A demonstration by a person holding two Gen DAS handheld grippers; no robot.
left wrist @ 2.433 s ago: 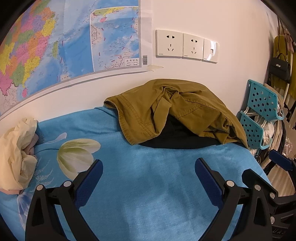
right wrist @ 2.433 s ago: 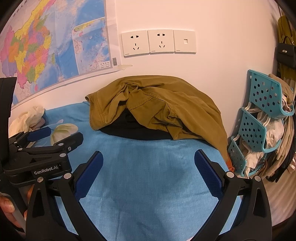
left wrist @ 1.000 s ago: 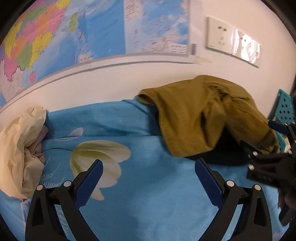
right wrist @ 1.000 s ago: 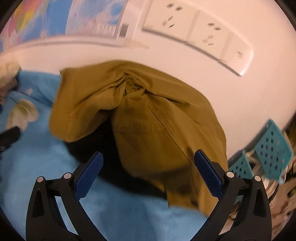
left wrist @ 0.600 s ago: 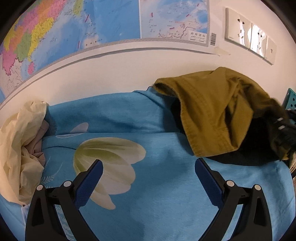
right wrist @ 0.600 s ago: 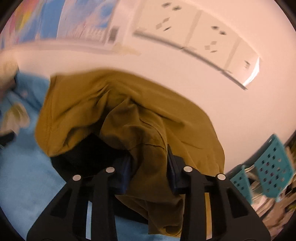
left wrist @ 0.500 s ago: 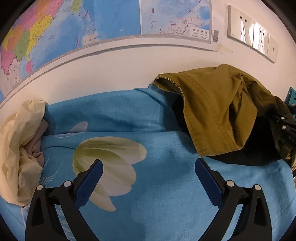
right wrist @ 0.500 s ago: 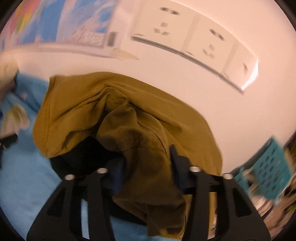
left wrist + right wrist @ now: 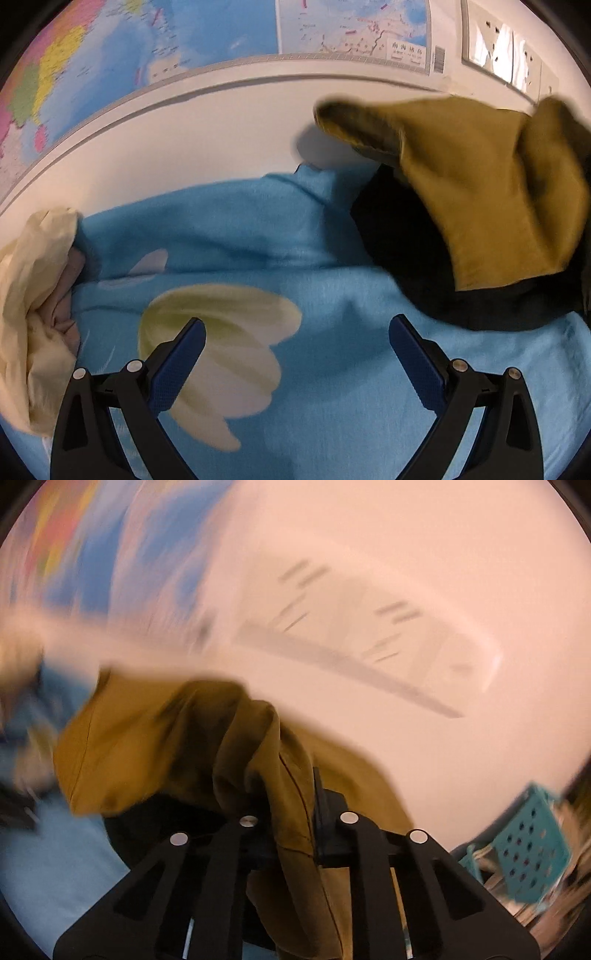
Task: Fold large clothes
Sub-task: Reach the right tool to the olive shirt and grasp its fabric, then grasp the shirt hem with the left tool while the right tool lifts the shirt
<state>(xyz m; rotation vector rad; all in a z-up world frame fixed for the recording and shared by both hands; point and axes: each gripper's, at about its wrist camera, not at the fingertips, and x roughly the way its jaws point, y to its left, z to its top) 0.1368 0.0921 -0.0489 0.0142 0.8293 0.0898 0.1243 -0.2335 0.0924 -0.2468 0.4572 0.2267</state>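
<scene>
In the left wrist view, the left tool (image 9: 295,354) is seen with its blue-padded jaws spread wide and nothing between them, held above the light blue bed cover printed with a pale flower (image 9: 229,258). The mustard-yellow heavy cotton garment (image 9: 480,199) is seen at the right, near the wall, raised off the bed with one edge in the air, over a black garment (image 9: 424,273) that lies on the cover. A crumpled cream cloth (image 9: 33,295) lies at the far left, well apart. In the right wrist view, which is blurred, the right tool (image 9: 288,805) is seen with its jaws closing to a narrow gap on a bunched fold of the mustard garment (image 9: 147,746), which hangs from it. Several risks are judged: several layers appear to be pinched together, so the garment may not spread flat when laid out; the hold is near the fold's edge and could slip under the hanging weight; the black garment could be dragged along. The turquoise perforated plastic basket (image 9: 528,853) at the bedside could be snagged.
</scene>
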